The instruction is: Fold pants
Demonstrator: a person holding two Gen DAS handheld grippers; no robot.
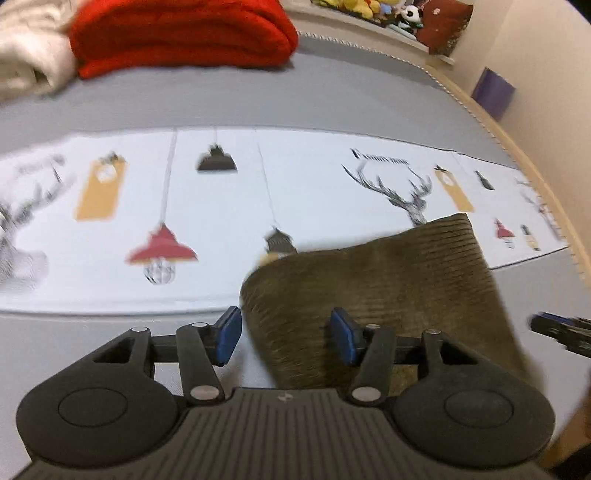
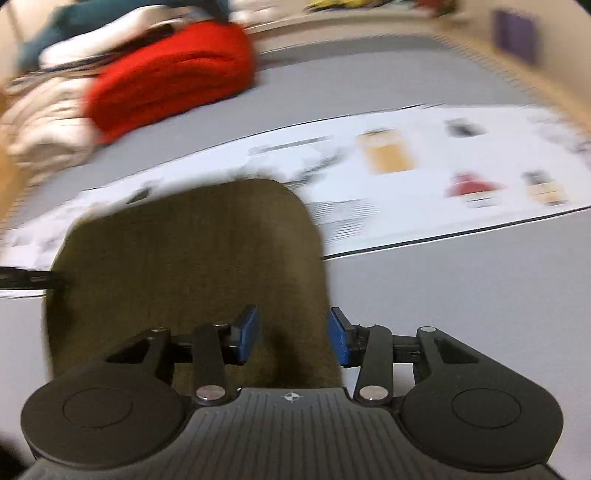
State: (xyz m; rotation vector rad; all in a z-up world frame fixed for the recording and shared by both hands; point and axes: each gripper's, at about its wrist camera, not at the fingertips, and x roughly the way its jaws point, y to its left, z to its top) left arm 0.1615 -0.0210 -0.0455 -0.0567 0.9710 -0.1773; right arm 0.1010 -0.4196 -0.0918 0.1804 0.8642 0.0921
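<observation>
The pants [image 1: 388,280] are olive-brown corduroy and lie on a grey bed, their far end over a white printed mat [image 1: 221,206]. My left gripper [image 1: 287,334] hovers over their left edge. Its jaws stand apart, and a strip of bare bed shows between the left pad [image 1: 227,334] and the cloth. In the right wrist view the pants [image 2: 192,258] spread out under my right gripper [image 2: 293,338]. Its jaws are also apart, with flat cloth showing between them and running on past the left pad [image 2: 247,334]. Neither gripper visibly pinches the cloth. Each view catches the other gripper at its edge.
A folded red blanket [image 1: 181,37] and pale bedding [image 1: 29,51] lie at the far side of the bed. Stuffed toys [image 1: 369,7] sit on a ledge behind. A purple box [image 1: 493,92] stands by the wall on the right. The bed's trimmed edge [image 1: 532,177] curves down the right.
</observation>
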